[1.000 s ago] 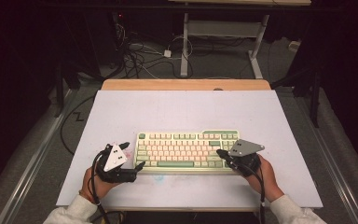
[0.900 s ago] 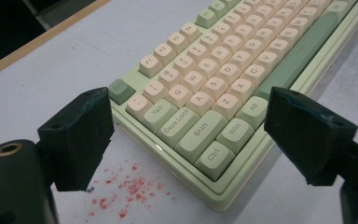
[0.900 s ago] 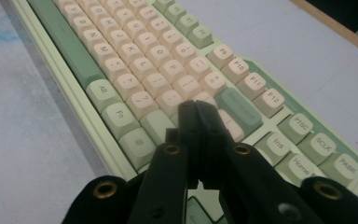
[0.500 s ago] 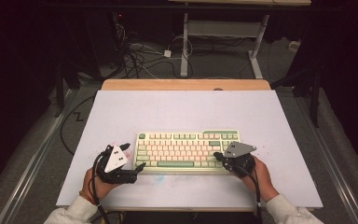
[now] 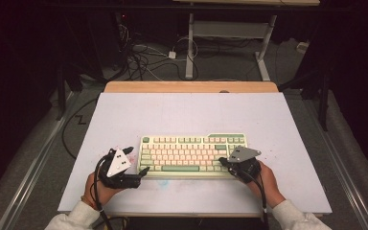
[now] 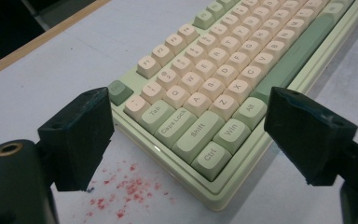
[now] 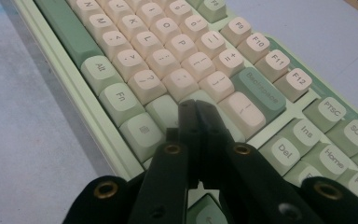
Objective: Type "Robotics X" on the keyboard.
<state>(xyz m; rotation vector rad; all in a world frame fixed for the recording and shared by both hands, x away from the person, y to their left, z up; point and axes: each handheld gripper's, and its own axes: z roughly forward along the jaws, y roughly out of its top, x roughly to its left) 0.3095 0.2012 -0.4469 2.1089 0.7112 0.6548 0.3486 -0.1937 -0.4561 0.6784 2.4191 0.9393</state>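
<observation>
A cream and green keyboard (image 5: 191,153) lies flat on the white table mat (image 5: 191,112), near its front. My left gripper (image 5: 136,160) sits at the keyboard's left end, open. In the left gripper view its two black jaws stand wide apart around the keyboard's (image 6: 223,70) Ctrl and Shift corner, and the left gripper (image 6: 193,135) touches nothing. My right gripper (image 5: 224,162) is at the keyboard's front right corner. In the right gripper view the right gripper (image 7: 196,109) is shut with nothing between its jaws, its tips low over the keys (image 7: 168,56) by the right Shift.
Red specks (image 6: 121,191) stain the mat by the keyboard's left corner. A wooden strip (image 5: 191,86) edges the table's far side. Beyond it, cables (image 5: 143,60) and a desk frame (image 5: 230,33) stand on the dark floor. Bare mat lies behind the keyboard.
My right gripper has shifted a little to the left and toward the person, from the keyboard's right edge onto its front right corner. The left gripper has stayed put.
</observation>
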